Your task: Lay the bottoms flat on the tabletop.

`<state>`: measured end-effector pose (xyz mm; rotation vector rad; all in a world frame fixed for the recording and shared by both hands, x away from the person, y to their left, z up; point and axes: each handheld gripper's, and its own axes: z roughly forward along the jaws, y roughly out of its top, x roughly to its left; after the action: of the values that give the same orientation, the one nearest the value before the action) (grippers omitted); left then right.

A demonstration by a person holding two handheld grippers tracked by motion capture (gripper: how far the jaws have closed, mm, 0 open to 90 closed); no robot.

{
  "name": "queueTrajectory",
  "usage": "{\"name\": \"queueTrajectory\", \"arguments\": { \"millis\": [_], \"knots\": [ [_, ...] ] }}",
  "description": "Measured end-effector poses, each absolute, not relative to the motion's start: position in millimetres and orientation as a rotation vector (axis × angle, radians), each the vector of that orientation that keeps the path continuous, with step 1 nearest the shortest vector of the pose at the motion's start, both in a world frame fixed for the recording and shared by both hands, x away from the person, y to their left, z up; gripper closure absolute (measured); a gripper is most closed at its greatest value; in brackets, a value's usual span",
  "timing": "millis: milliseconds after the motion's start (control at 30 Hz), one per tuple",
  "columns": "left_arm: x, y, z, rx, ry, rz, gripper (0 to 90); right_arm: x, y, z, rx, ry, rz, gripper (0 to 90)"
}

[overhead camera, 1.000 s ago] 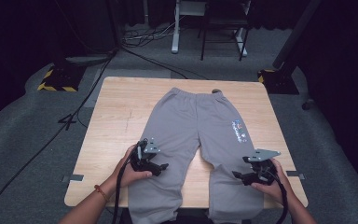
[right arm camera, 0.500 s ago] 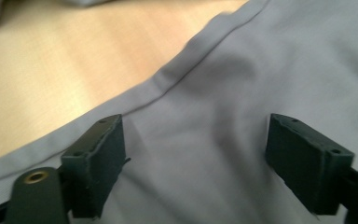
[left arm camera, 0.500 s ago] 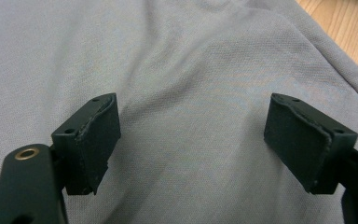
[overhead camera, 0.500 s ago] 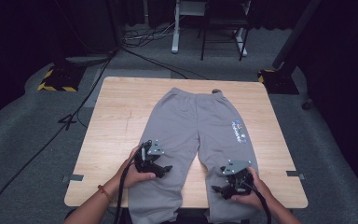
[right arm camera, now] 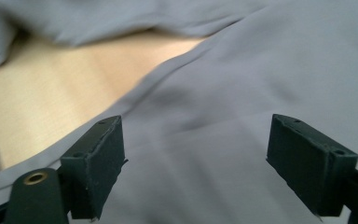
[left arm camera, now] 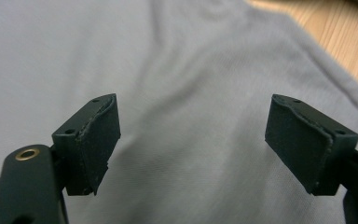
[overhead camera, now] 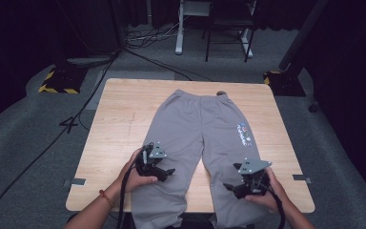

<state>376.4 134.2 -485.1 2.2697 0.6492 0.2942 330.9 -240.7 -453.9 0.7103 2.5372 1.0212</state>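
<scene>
Grey sweatpants (overhead camera: 205,138) lie flat on the tabletop (overhead camera: 124,119), waistband at 12 o'clock, cuffs overhanging the 6 o'clock edge. The left gripper (overhead camera: 164,172) and right gripper (overhead camera: 229,187) hover over the lower legs, fingers (left arm camera: 91,140) spread, probably poised to pinch fabric.

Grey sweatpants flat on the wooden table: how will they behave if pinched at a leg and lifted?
The grey sweatpants are probably floppy: soft folds under the open left gripper. Likely light, thin fabric lying flat. A leg edge may drag rather than slide rigidly.
</scene>
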Motion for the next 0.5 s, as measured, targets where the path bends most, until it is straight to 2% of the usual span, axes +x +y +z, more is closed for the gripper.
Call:
{"name": "queueTrajectory", "arguments": {
  "millis": [267,500],
  "knots": [
    [372,171,-469,2.294,0.697,0.468,18.3,360,-295,-438,0.897,2.35,1.011,19.4],
    [366,215,-472,2.295,0.814,0.517,18.3,368,-347,-450,1.077,2.237,0.97,20.0]
  ]
}}
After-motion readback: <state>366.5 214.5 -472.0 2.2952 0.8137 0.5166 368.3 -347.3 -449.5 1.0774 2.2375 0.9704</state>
